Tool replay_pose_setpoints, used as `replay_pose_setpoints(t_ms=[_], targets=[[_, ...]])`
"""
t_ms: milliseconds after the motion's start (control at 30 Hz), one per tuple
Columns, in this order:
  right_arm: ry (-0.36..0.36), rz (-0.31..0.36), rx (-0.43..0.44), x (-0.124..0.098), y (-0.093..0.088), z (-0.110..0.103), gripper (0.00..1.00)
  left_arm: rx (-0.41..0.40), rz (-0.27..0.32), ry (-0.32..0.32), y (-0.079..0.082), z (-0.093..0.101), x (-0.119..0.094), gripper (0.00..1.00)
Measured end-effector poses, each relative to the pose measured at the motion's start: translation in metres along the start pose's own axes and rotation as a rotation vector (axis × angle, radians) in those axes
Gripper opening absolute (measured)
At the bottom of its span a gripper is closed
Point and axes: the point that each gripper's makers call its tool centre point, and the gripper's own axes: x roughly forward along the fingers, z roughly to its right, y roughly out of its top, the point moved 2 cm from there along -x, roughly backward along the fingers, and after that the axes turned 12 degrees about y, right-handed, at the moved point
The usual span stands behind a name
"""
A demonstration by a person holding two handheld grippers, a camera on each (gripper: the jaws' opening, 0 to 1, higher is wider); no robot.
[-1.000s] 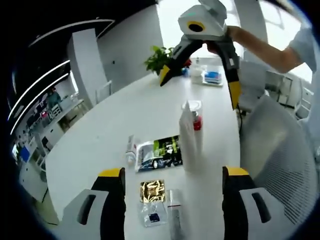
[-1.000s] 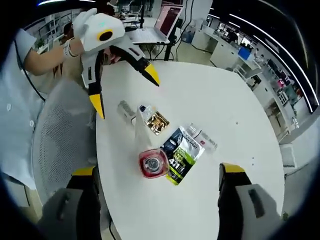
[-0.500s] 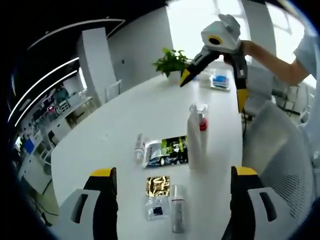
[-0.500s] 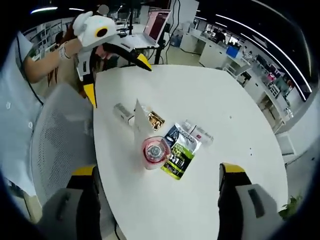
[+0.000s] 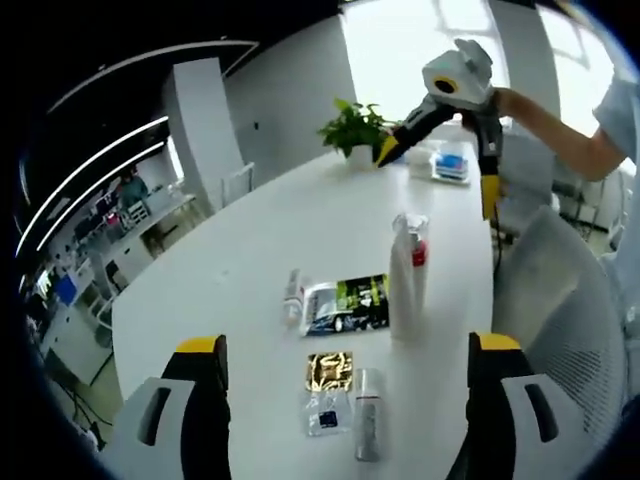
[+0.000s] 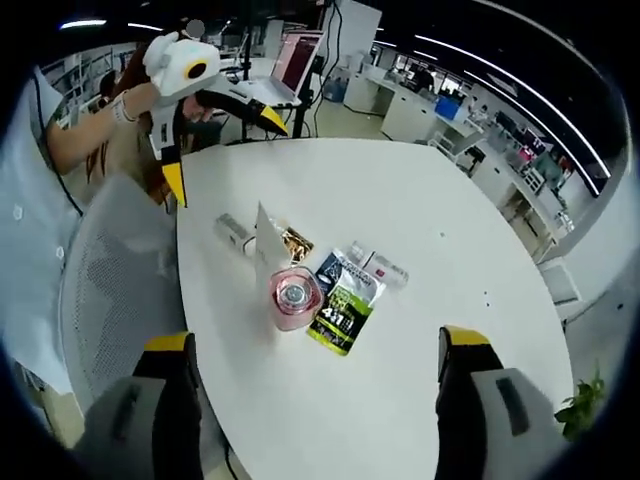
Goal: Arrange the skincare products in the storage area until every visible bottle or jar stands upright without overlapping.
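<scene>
On the white table (image 5: 230,270) a tall white tube (image 5: 403,290) stands upright, with a red-capped jar (image 5: 419,252) right behind it. Beside them lie a green-black sachet (image 5: 348,305), a small tube (image 5: 294,296), a gold sachet (image 5: 329,369), a clear sachet (image 5: 325,413) and a small bottle (image 5: 367,428). My left gripper (image 5: 348,343) hangs open above the table's near edge, holding nothing. My right gripper (image 5: 438,178) is open in the air beyond the tube. From the right gripper view I see the jar (image 6: 292,297), the tube (image 6: 268,240), the green-black sachet (image 6: 342,308), my open right gripper (image 6: 314,343) and the left gripper (image 6: 223,153).
A mesh chair (image 6: 110,290) stands against the table edge by the products. A potted plant (image 5: 360,125) and a tray with blue items (image 5: 455,165) sit at the far end. A laptop (image 6: 290,70) stands beyond the table. A person's sleeve (image 5: 615,90) holds the right gripper.
Both views have drawn back, so the products look smaller and farther away. Nothing on the table has moved. Both grippers stay open.
</scene>
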Motion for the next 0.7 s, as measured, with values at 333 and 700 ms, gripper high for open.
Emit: replay_pose_setpoints(t_ms=[333, 700], targets=[[-0.021, -0.004, 0.014, 0.002, -0.005, 0.001, 1.00, -0.033, 0.008, 0.015, 0.000, -0.004, -0.002, 0.97], [-0.021, 0.027, 0.040, 0.008, -0.011, -0.004, 1.00, -0.023, -0.010, 0.013, -0.007, -0.003, 0.001, 0.97]])
